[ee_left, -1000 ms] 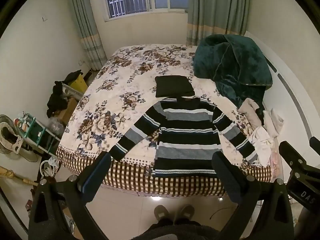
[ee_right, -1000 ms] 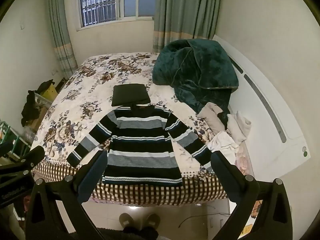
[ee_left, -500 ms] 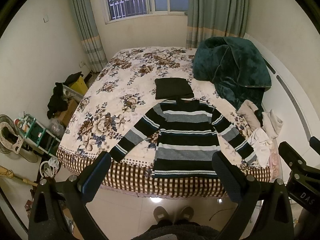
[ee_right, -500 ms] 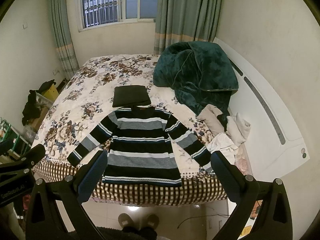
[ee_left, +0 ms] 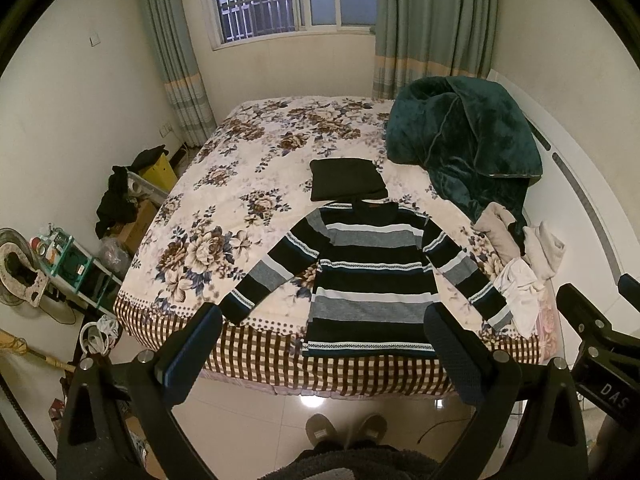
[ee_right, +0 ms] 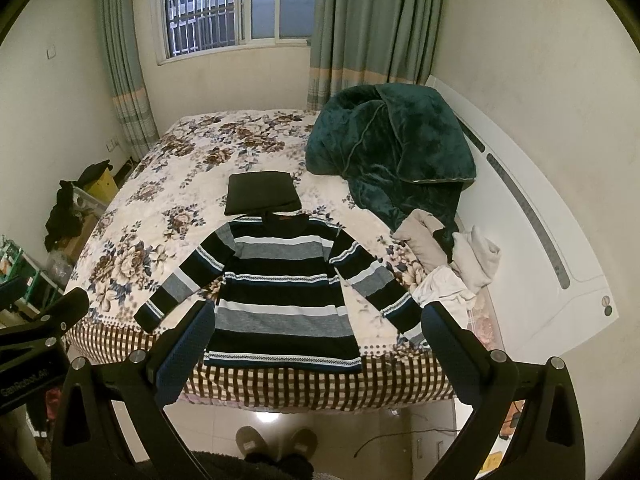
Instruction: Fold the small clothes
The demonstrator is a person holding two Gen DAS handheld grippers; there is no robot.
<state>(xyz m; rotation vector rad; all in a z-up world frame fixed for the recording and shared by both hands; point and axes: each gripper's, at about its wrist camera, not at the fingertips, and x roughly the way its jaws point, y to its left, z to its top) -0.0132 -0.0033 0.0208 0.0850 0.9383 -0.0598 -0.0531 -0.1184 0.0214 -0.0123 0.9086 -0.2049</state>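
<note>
I've got both tools up in the air at the foot of the bed (ee_left: pixel 208 200), nothing in either. Left gripper (ee_left: pixel 322 330): fingers spread wide, empty. Right gripper (ee_right: pixel 316 330): same, spread wide, empty.

Straight ahead of both, the sweater (ee_left: pixel 368 276) lies flat on the bedspread, sleeves angled out to each side, hem toward me at the checked edge of the bed. From the left tool it sits between the fingers, and its left cuff is just above the left fingertip (ee_left: pixel 200 340). From the right tool the sweater (ee_right: pixel 280 284) fills the gap between the fingers too, with its right cuff close to the right fingertip (ee_right: pixel 444 332).

Beyond the collar, touching or nearly touching it, a dark folded piece (ee_left: pixel 346 180) rests on the floral cover. Further right, a green blanket (ee_right: pixel 392 156) is heaped against the white headboard (ee_right: pixel 532 216), and a pile of pale clothes (ee_right: pixel 452 264) sits at its near end, just right of the sweater's sleeve.

Far wall ahead: barred window (ee_left: pixel 280 0) with grey-green curtains (ee_left: pixel 432 24) either side. Off to the left, clutter on the floor along the wall, including a yellow box (ee_left: pixel 162 170) and a green rack (ee_left: pixel 68 256). Below the tools, tiled floor and my slippers (ee_right: pixel 276 444).
</note>
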